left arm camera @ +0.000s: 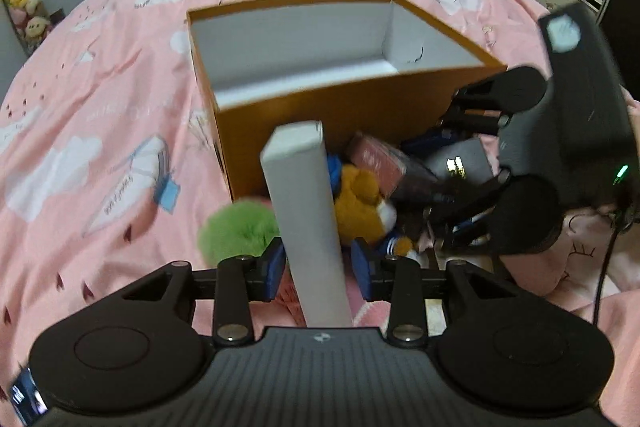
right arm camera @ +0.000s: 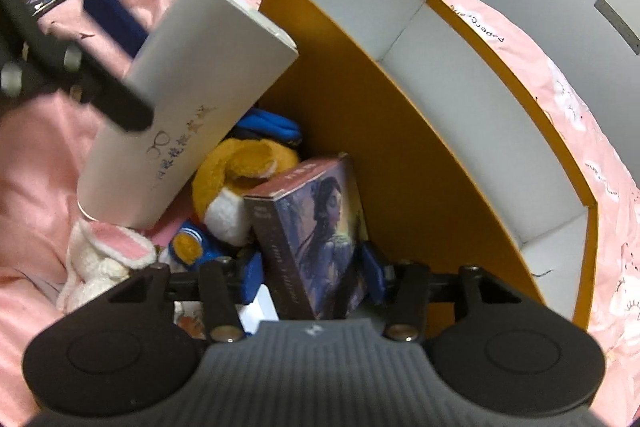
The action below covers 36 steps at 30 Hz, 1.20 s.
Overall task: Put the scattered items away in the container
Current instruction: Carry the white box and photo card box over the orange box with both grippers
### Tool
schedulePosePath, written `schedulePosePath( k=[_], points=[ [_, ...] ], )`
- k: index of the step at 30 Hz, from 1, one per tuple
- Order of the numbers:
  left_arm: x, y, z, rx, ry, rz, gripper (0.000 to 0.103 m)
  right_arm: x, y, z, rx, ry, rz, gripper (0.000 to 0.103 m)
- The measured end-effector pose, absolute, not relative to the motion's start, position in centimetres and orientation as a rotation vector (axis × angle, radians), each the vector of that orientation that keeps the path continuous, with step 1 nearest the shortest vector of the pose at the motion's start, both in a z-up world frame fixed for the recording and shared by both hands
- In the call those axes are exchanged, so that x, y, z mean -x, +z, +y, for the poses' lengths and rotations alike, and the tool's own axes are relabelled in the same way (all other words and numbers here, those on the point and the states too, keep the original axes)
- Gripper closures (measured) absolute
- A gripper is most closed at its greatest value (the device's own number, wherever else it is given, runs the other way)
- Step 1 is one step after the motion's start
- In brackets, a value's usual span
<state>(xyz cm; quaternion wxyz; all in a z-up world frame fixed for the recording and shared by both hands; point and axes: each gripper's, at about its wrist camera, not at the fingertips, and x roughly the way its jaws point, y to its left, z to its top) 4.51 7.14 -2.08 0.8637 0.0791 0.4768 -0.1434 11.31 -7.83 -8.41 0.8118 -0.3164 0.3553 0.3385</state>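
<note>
L gripper (left arm camera: 320, 267) clamps white box (left arm camera: 308, 227), beside bin (left arm camera: 344, 107) | R gripper (right arm camera: 314, 275) jaws round book (right arm camera: 312, 239), contact unclear, in pile | lift both clear of rim, drop inside

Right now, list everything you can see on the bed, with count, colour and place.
Container: one, orange outside, white inside, empty, on bedspread.
Bedspread: one, pink, white clouds.
Long box: one, white, between left claw pads.
Book: one, purple cover, between right claw pads.
Orange plush: one, beside container.
Green pompom: one, beside long box.
Bunny plush: one, white and pink.
Left claw: gripping long box.
Right claw: around book.
</note>
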Motion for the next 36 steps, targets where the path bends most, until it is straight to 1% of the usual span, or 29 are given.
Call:
schedulePosePath(
  k=[2,5,7,8,9,12,14,20,23,24,25,28,31,36],
  points=[
    [-4.5,-2.8,7.4,-0.13,-0.291,1.013,0.062,-11.1,-8.0,-8.0,0.661,0.721,0.754,0.057],
    [-4.6,-3.7,7.9,-0.083,-0.278,1.019,0.063,-10.5,-7.6,-8.3,0.654,0.718,0.725,0.061],
    [-4.7,-4.1,7.8,-0.077,-0.261,1.017,0.065,-10.4,-7.4,-8.5,0.641,0.713,0.709,0.063],
    [-4.6,-4.2,7.8,-0.082,-0.252,1.013,0.069,-10.4,-7.4,-8.5,0.634,0.708,0.703,0.064],
    [-4.6,-4.2,7.6,-0.089,-0.249,1.007,0.07,-10.3,-7.4,-8.5,0.63,0.702,0.695,0.065],
    [-4.4,-3.7,7.6,-0.078,-0.259,1.006,0.071,-9.6,-7.0,-8.2,0.658,0.678,0.656,0.071],
    [-4.5,-3.3,7.5,-0.071,-0.259,1.006,0.071,-9.3,-6.3,-8.4,0.648,0.677,0.633,0.078],
    [-4.5,-1.3,7.5,-0.024,-0.311,0.996,0.072,-10.4,-3.7,-8.8,0.536,0.691,0.674,0.078],
    [-4.5,0.2,7.6,-0.021,-0.324,0.989,0.072,-10.8,-1.4,-10.1,0.463,0.707,0.707,0.078],
    [-4.6,0.7,7.8,-0.013,-0.328,0.99,0.072,-11.2,-1.7,-9.1,0.444,0.709,0.72,0.078],
    [-4.8,1.1,8.1,0.001,-0.333,0.996,0.072,-12.5,-1.6,-8.7,0.423,0.713,0.732,0.078],
    [-5.5,2.6,8.9,0.047,-0.349,1.003,0.072,-10.8,0.3,-10.5,0.356,0.72,0.759,0.078],
    [-6.6,4.2,9.5,0.071,-0.357,0.996,0.072,-12.1,1.8,-11.3,0.278,0.731,0.776,0.078],
    [-9.2,6.7,10.1,0.078,-0.35,0.959,0.072,-13.7,4.8,-12.7,0.201,0.719,0.761,0.078]
  ],
)
